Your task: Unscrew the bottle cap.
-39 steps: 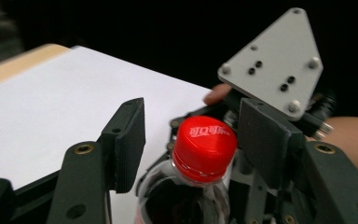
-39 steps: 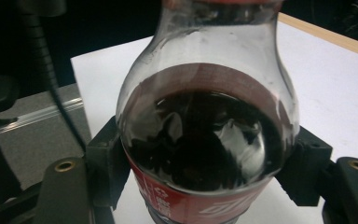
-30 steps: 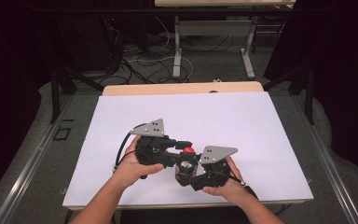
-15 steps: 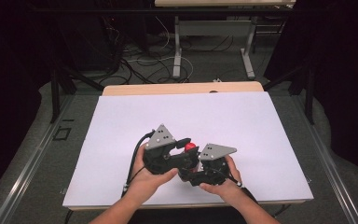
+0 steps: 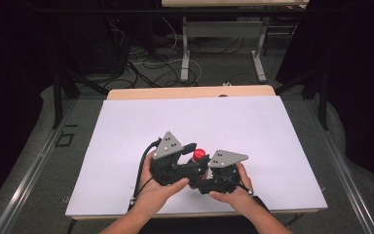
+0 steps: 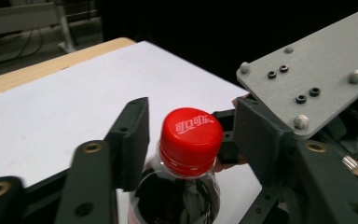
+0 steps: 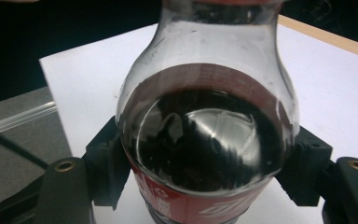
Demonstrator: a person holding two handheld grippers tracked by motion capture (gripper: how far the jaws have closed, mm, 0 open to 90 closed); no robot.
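Note:
A clear plastic cola bottle [image 7: 205, 116] holds dark liquid and has a red label and a red cap [image 6: 191, 133]. My right gripper [image 7: 205, 168] is shut on the bottle's body, one pad pressed against each side. My left gripper [image 6: 191, 137] has its jaws on either side of the cap, open, with a small gap on both sides. In the high view the cap [image 5: 199, 154] shows between the left gripper [image 5: 194, 162] and the right gripper [image 5: 203, 178], near the table's front middle. The right gripper's grey plate [image 6: 307, 70] sits close behind the cap.
A white sheet [image 5: 199, 122] covers the table, with a wooden strip [image 5: 190, 92] at its far edge. Beyond the table, cables and metal desk legs [image 5: 185, 48] are on the floor. The hands sit near the front edge.
My left gripper has moved right and slightly toward the front, bringing its jaws around the bottle cap. The right gripper has stayed on the bottle almost unmoved.

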